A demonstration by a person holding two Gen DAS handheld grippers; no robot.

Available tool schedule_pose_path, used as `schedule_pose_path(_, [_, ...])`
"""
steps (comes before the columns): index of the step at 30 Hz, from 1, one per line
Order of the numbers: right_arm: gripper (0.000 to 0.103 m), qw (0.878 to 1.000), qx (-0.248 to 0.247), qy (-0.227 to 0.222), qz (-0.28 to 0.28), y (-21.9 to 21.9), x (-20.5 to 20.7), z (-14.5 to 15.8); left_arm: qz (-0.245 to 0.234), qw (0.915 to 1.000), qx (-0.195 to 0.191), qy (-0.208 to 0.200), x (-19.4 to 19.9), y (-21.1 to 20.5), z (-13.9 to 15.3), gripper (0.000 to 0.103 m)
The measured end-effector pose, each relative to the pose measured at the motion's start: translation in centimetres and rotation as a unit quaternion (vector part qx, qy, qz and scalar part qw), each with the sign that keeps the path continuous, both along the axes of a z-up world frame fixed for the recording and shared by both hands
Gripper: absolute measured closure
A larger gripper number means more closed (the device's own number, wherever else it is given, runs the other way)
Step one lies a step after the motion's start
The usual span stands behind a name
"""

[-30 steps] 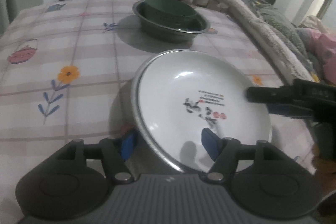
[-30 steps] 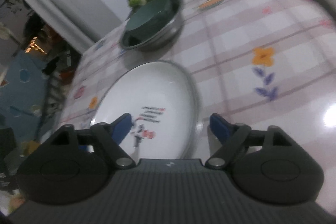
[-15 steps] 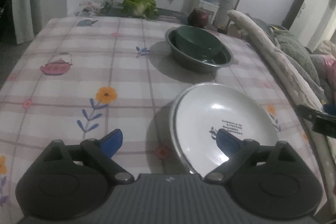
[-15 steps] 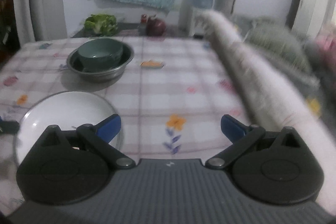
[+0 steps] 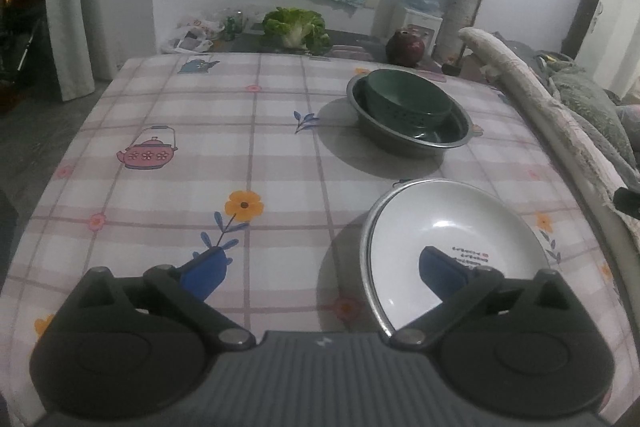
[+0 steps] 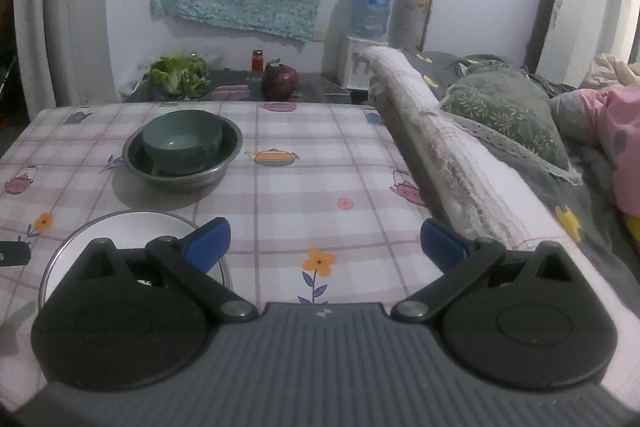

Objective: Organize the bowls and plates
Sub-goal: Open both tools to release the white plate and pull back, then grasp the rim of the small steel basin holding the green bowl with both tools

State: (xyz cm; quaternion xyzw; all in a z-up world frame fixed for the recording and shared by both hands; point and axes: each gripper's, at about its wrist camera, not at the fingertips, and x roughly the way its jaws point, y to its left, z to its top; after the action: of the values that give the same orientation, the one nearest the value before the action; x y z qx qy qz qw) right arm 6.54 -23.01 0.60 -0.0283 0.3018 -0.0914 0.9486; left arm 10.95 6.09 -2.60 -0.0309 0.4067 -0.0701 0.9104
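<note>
A white plate (image 5: 452, 235) with a small print sits inside a metal dish near the table's front right; it also shows in the right wrist view (image 6: 132, 227). A green bowl (image 5: 408, 99) stands in a metal basin (image 5: 456, 141) farther back; the green bowl (image 6: 182, 139) and the basin (image 6: 136, 163) also show in the right wrist view. My left gripper (image 5: 320, 273) is open and empty, above the table just left of the plate. My right gripper (image 6: 324, 245) is open and empty, to the right of the plate.
The table has a checked cloth with flowers and teapots (image 5: 240, 155). A padded rail (image 6: 460, 163) and bedding (image 6: 520, 107) run along the right side. A cabbage (image 5: 296, 27), a red onion (image 6: 280, 81) and a water bottle (image 6: 370, 3) stand behind the table.
Both grippers have drawn back and up from the white plate and opened wider. The plate stays on the table in its metal dish.
</note>
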Motion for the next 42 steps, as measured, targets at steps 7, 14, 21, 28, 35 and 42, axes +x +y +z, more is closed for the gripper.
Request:
schedule_pose_path(7, [0.001,1.0,-0.018,0.006,-0.009,0.9,0.3,0.0,0.005,0.9998,0.017,-0.002,-0.2,0.1,0.3,0.0])
schedule_pose_path(14, [0.001,0.996,-0.091,-0.003,-0.021,2.4,0.5,-0.2,0.014,0.9994,0.031,0.0,-0.1,0.2,0.3,0.0])
schedule_pose_path(21, [0.001,0.998,-0.053,-0.023,0.029,1.9,0.3,0.4,0.02,0.9986,0.049,0.001,0.1,0.0,0.2,0.0])
schedule_pose_path(28, [0.001,0.997,0.001,-0.028,0.072,1.7,0.9,0.7,0.005,0.9994,0.035,0.003,0.9,0.1,0.2,0.0])
schedule_pose_path(35, [0.001,0.989,0.107,-0.027,0.095,-0.2,4.1,1.3,-0.016,0.9998,0.011,-0.002,4.0,-0.4,0.3,0.0])
schedule_pose_path(42, [0.002,0.975,0.206,0.029,0.083,-2.8,10.9,-1.5,-0.05,0.9986,-0.006,-0.018,9.2,-1.7,-0.2,0.001])
